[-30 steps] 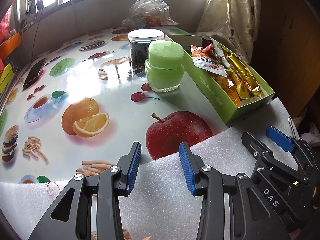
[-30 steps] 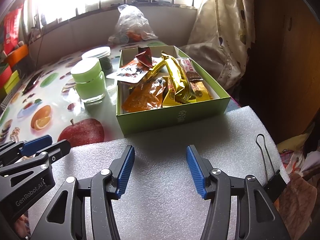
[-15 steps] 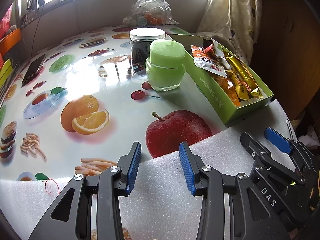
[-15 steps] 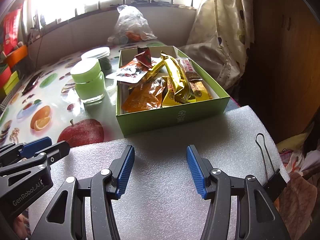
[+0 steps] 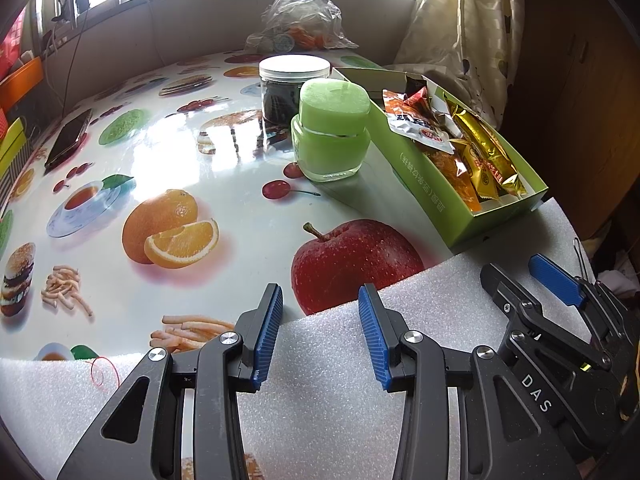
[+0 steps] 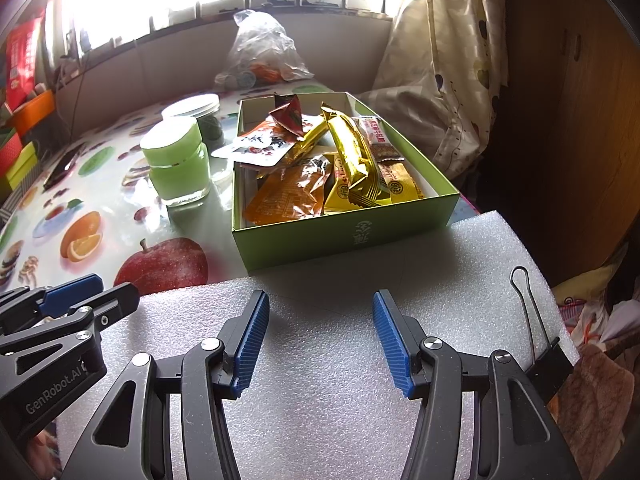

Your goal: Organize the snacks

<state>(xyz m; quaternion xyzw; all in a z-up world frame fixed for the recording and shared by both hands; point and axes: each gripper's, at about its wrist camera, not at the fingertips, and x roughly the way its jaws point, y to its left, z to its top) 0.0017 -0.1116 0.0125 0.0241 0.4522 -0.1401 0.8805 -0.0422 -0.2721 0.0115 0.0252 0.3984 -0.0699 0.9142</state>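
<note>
From my left wrist camera, my left gripper [image 5: 320,328] hovers over the white foam sheet [image 5: 328,392], jaws parted with nothing between them. The green box [image 5: 432,196] of snack packets [image 5: 472,152] sits ahead to the right, just beside a green jar [image 5: 332,132].

From my right wrist camera, my right gripper [image 6: 320,336] hangs above the same foam, jaws spread wider and empty. The box lies straight ahead, packets piled inside.
</note>
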